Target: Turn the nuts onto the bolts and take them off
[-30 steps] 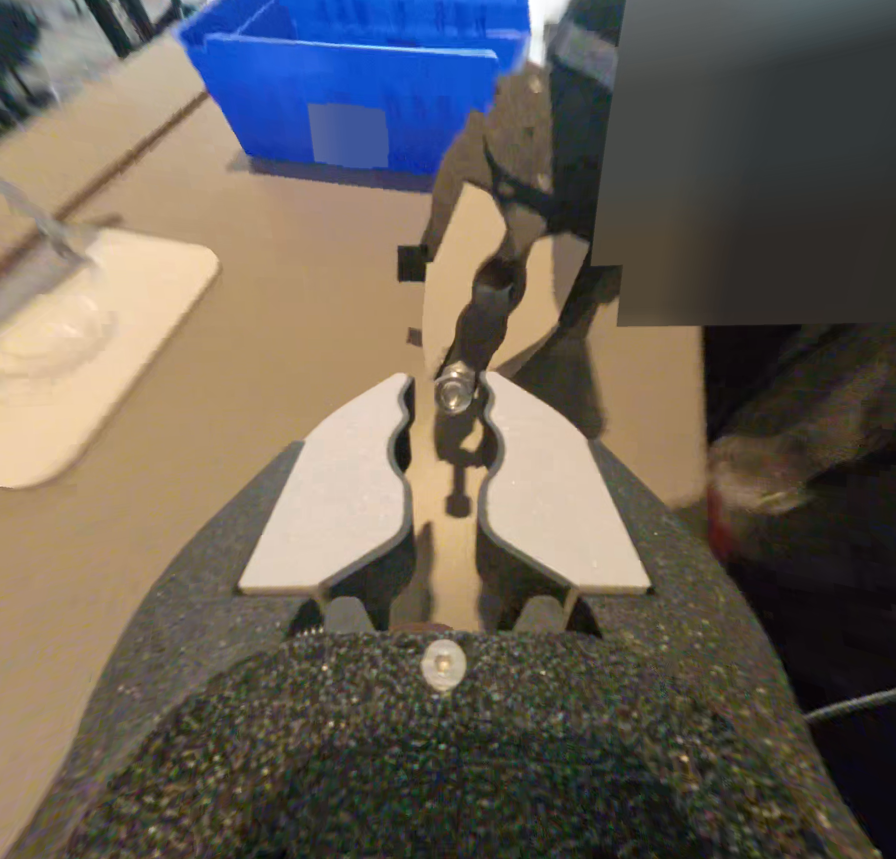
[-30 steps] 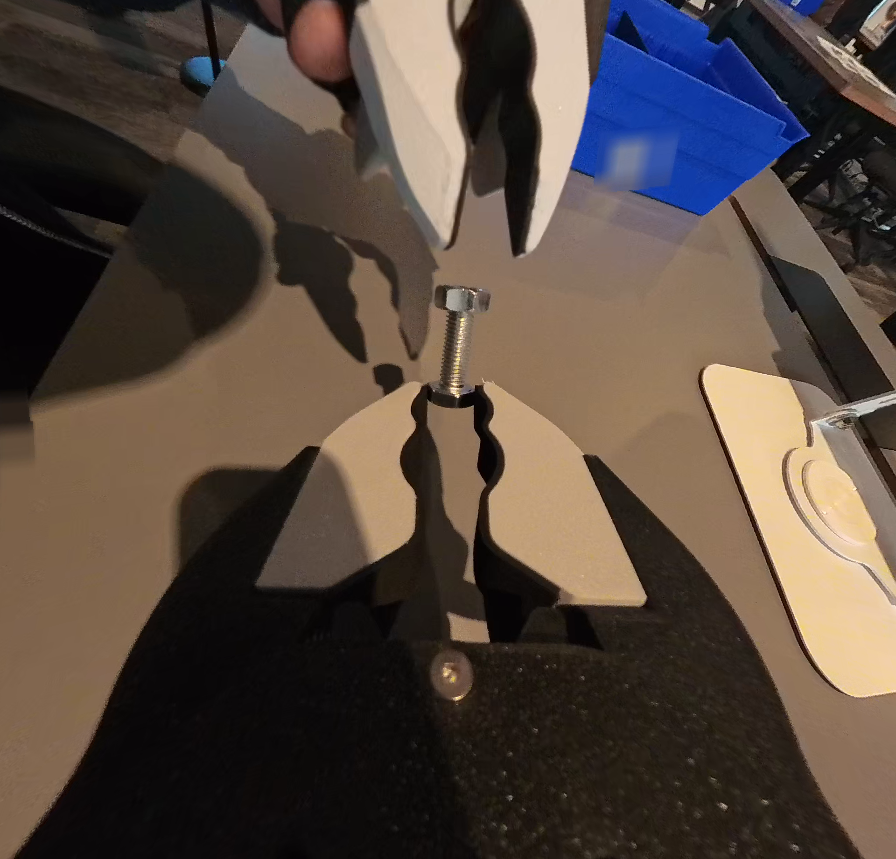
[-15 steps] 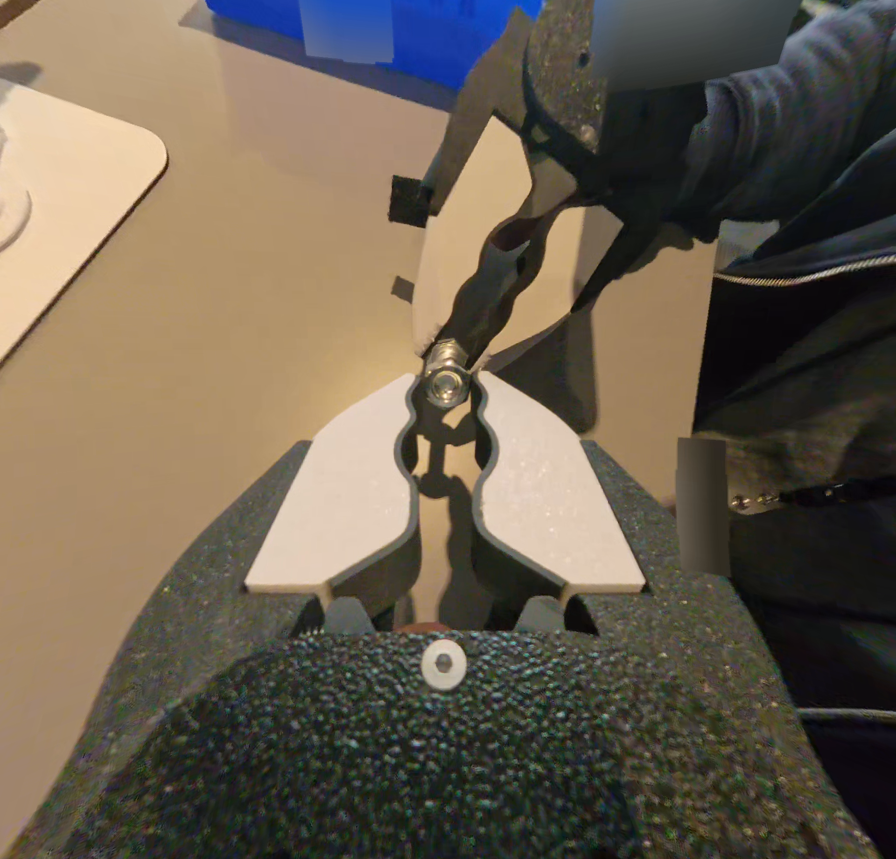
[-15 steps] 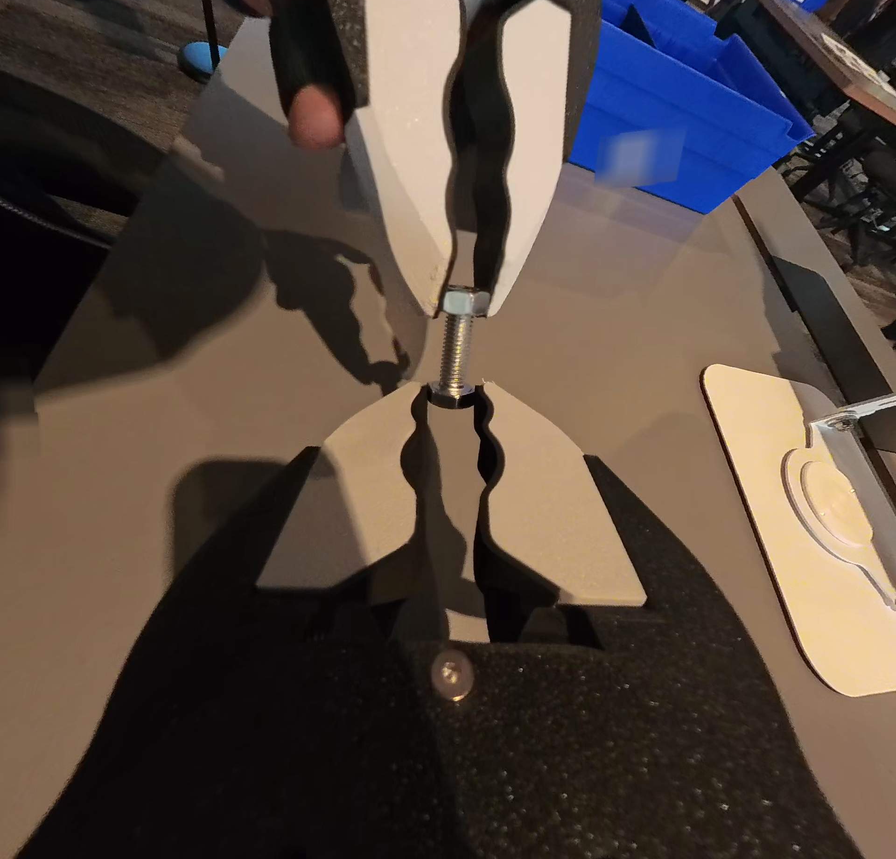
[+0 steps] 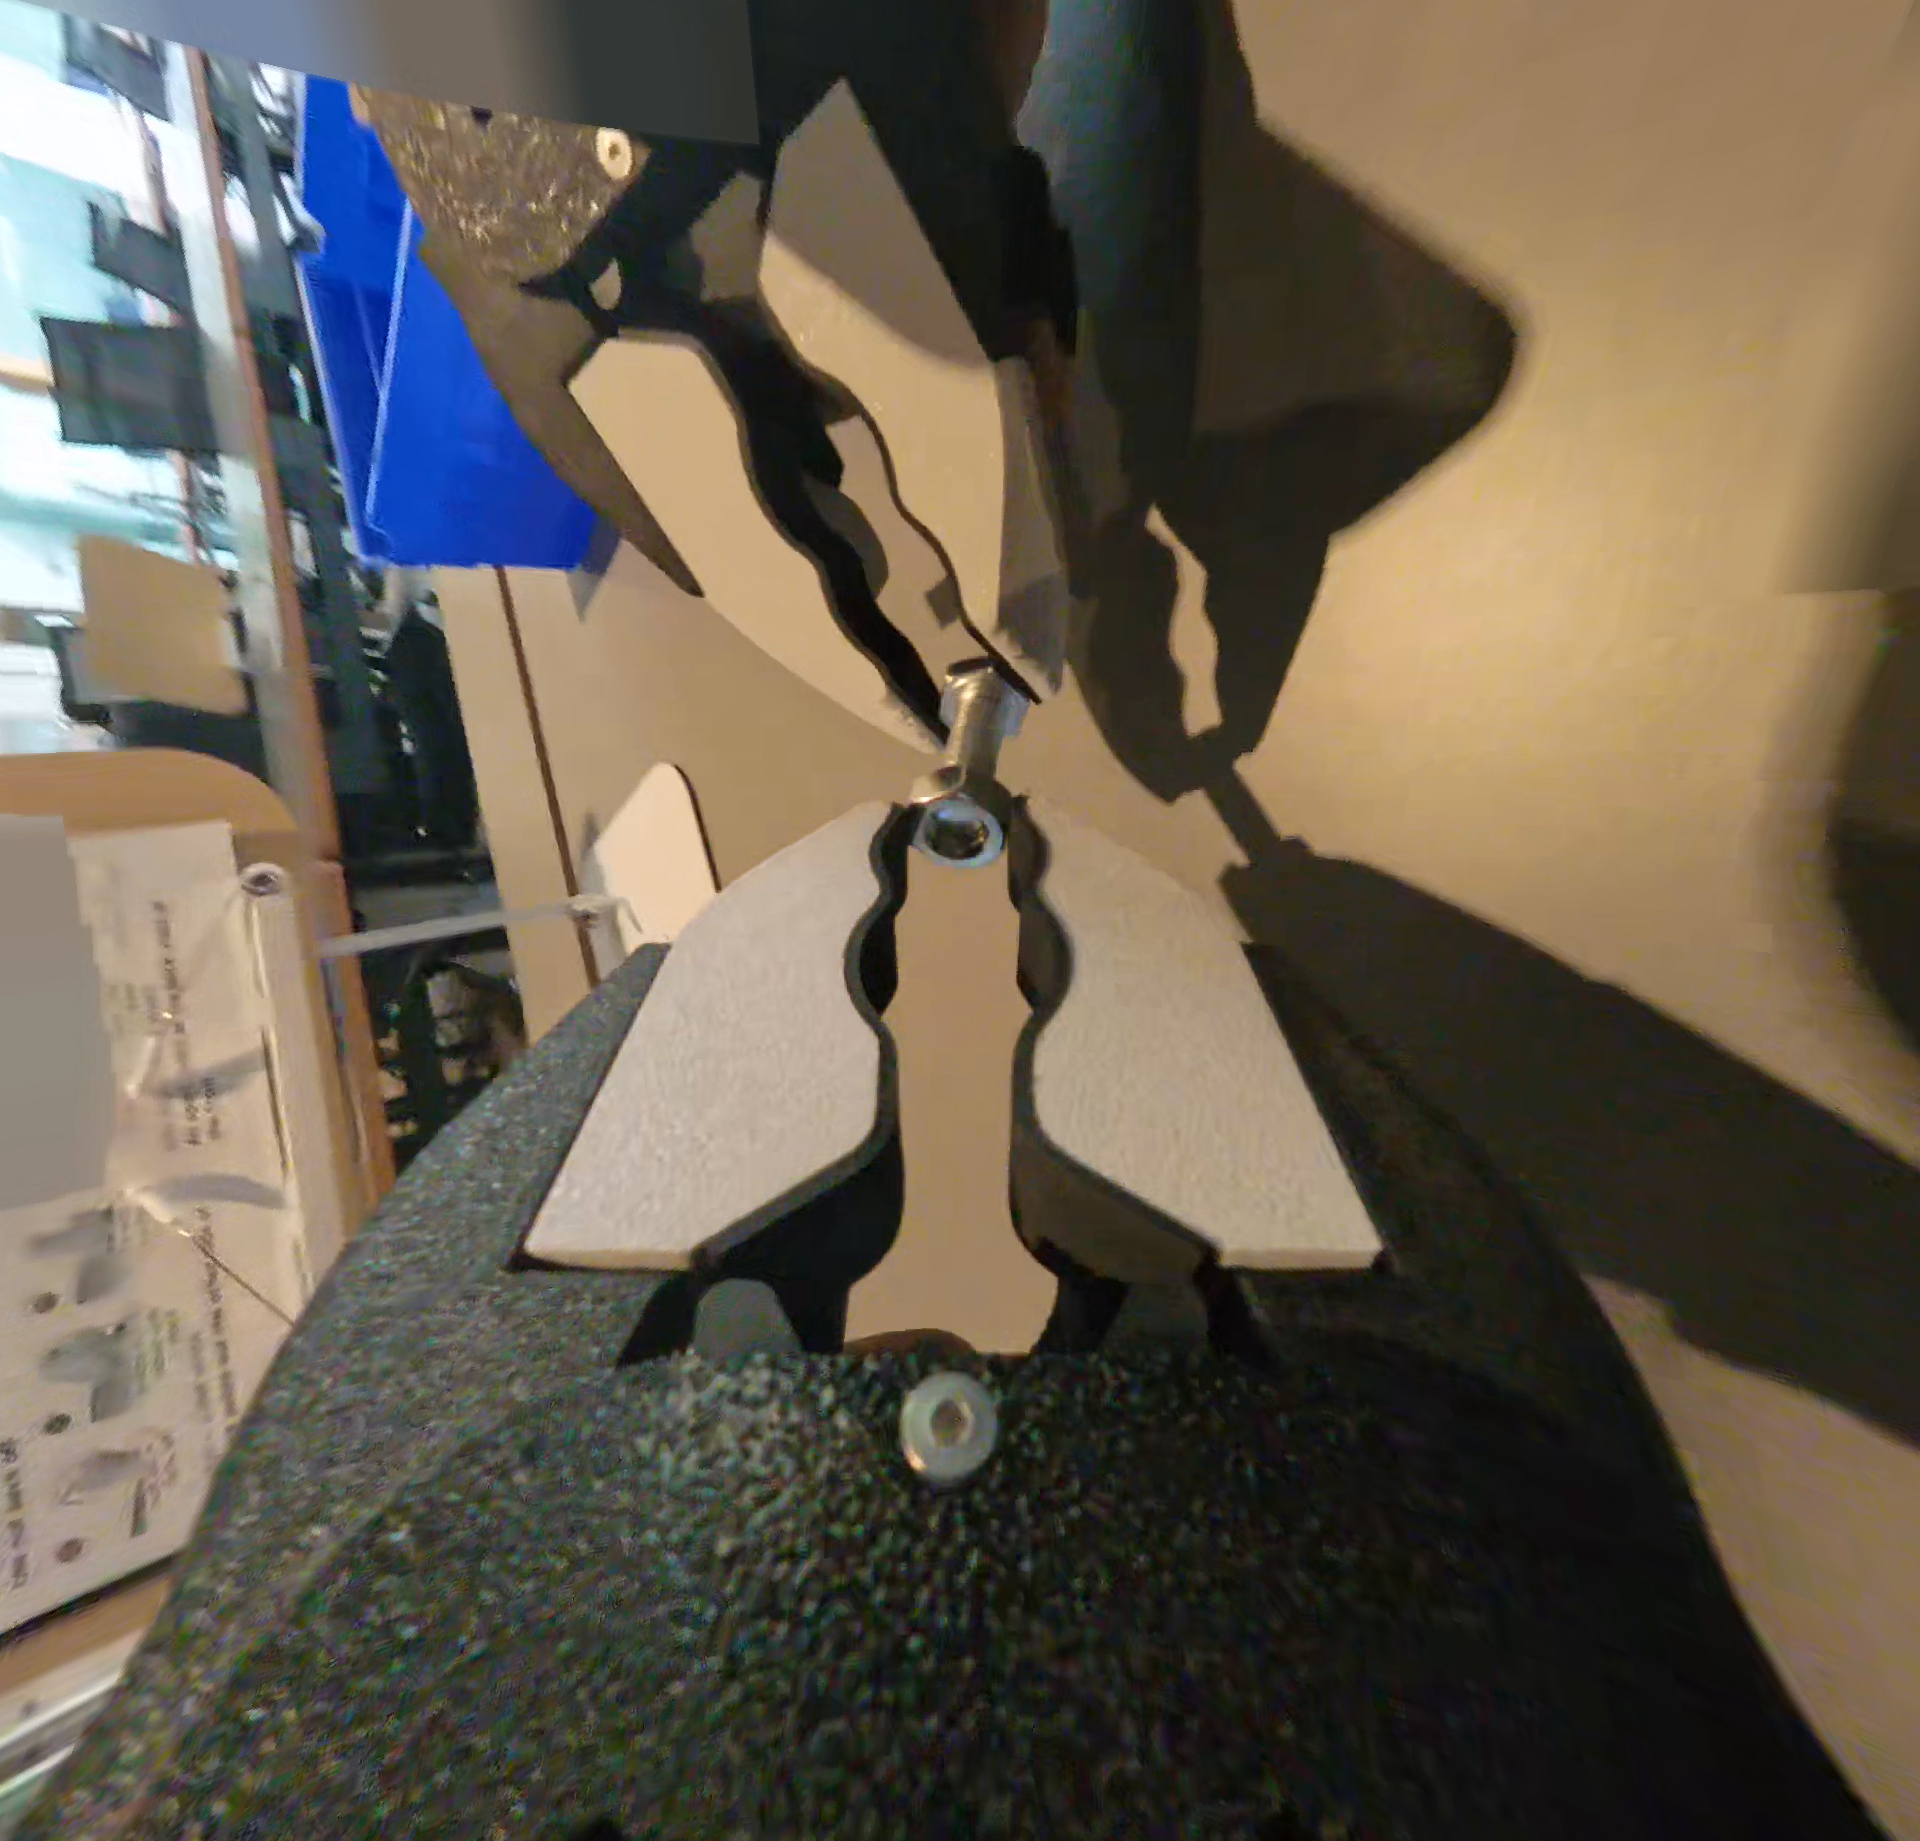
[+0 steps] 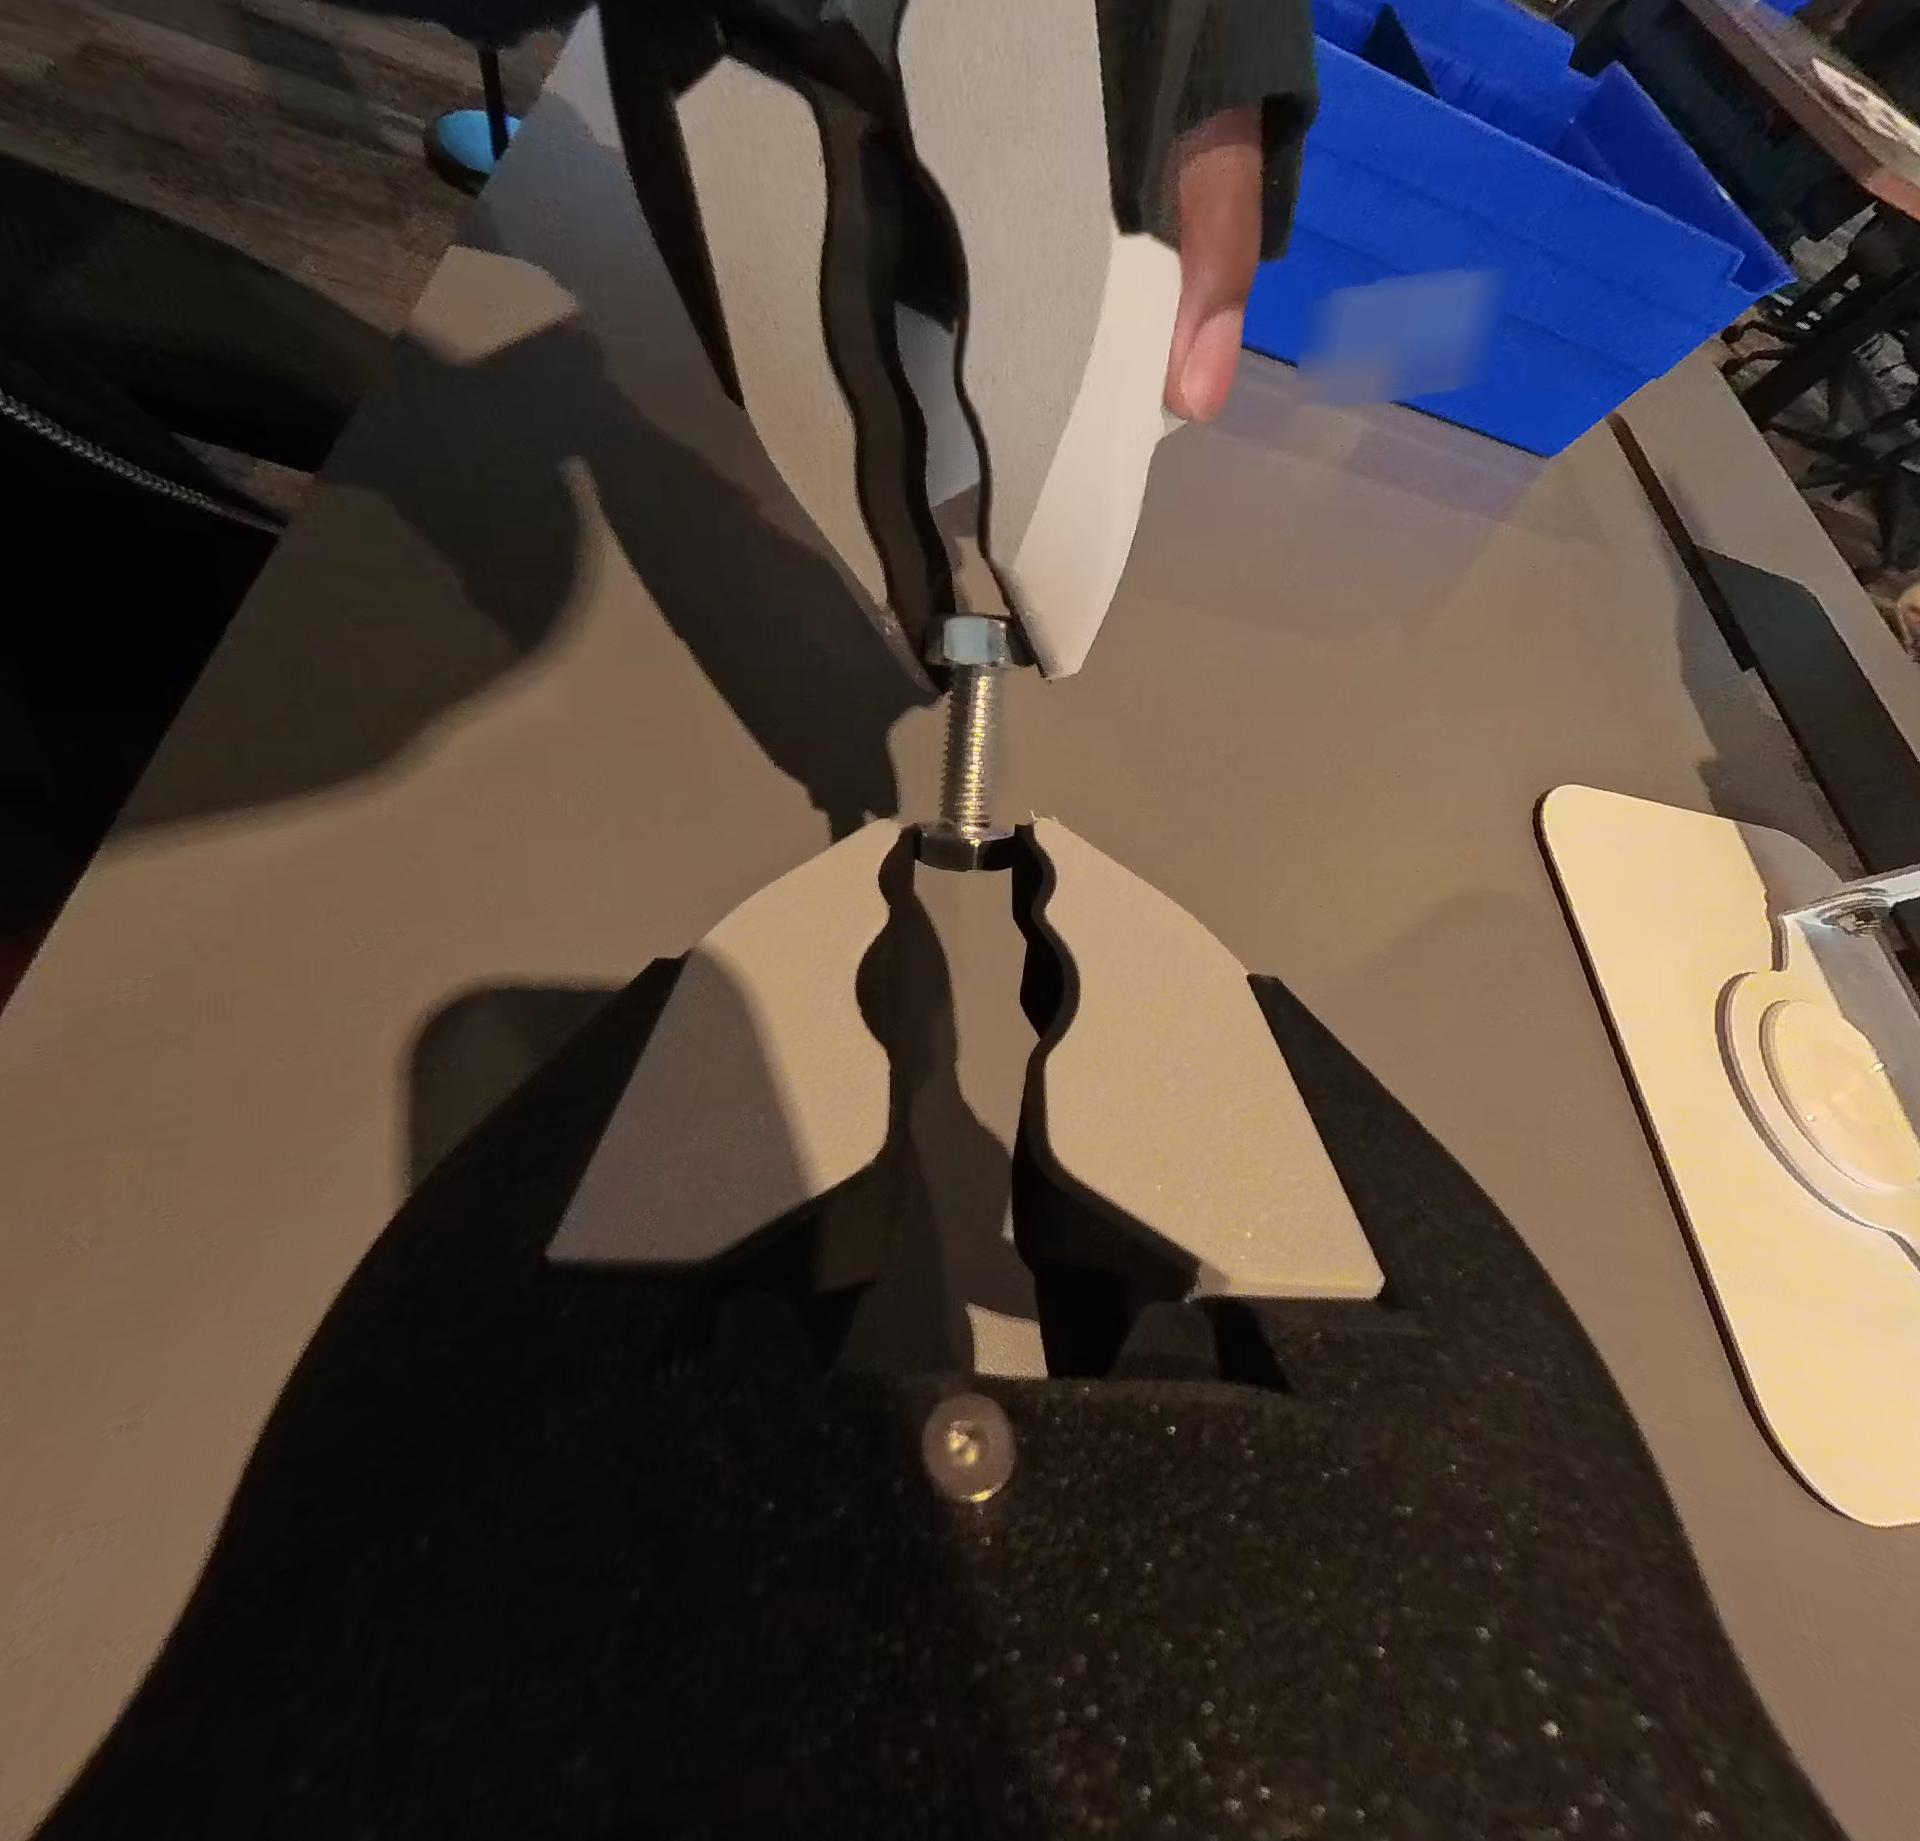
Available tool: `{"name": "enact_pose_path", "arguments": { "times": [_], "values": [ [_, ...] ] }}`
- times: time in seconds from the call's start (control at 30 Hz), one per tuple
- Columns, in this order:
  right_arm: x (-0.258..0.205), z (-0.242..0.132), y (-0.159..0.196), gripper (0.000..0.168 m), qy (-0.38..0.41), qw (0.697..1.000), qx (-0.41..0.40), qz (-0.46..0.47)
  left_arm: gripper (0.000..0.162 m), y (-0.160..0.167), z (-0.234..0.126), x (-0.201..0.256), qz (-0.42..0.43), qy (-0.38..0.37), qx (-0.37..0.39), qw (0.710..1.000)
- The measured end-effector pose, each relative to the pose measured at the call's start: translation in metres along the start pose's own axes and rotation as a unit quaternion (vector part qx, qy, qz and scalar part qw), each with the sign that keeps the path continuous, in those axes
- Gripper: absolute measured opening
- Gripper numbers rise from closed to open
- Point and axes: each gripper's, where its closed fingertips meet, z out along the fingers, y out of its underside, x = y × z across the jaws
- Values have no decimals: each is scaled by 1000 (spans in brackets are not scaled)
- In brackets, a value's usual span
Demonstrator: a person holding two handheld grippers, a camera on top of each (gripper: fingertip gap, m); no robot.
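Between both hand-held grippers, closed: bolt head (image 6: 971,641) left, nut (image 6: 961,846) right.

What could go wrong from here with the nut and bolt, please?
1. The right gripper pinches the nut only at its very fingertips; a twist could let it slip.
2. The nut sits at the end of the bolt, so it may come free and drop to the table.
3. The left gripper grips only the bolt's head, so the bolt could tilt and bind.
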Motion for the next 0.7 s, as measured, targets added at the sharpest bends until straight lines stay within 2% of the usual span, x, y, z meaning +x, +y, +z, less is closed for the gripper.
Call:
{"name": "enact_pose_path", "arguments": {
  "times": [0.1, 0.17, 0.23, 0.33, 0.43, 0.5, 0.53, 0.6, 0.63, 0.7],
  "values": [
    [1, -1, -2, 17, 0, 1000, 6, 2, 23, 0, -1, -7, -11, -24, 11, 1000],
    [1, -1, -1, 17, 2, 1000, 5, 1, 50, 4, -3, -13, -42, -45, 7, 998],
    [0, -1, -2, 17, 3, 1000, 4, -1, 63, 6, -6, -12, -103, -37, 16, 994],
    [1, -1, -2, 17, 8, 1000, 5, -2, 68, 6, -12, -12, -232, -38, 41, 971],
    [4, -2, -2, 17, 25, 1000, 2, -14, 57, 0, -15, -9, -406, -20, 78, 910],
    [5, -2, -3, 18, 35, 999, 0, -20, 54, -3, -15, -6, -518, -2, 110, 848],
    [5, -2, -3, 18, 39, 999, -1, -25, 47, -3, -15, -6, -568, 5, 121, 814],
    [5, -2, -3, 18, 47, 998, -6, -36, 44, -7, -15, -6, -632, 19, 150, 760],
    [4, -1, -3, 18, 49, 998, -9, -40, 43, -9, -16, -7, -649, 21, 162, 743],
    [3, 0, -3, 18, 52, 997, -11, -48, 39, -14, -14, -6, -646, 20, 157, 746]
  ]
}}
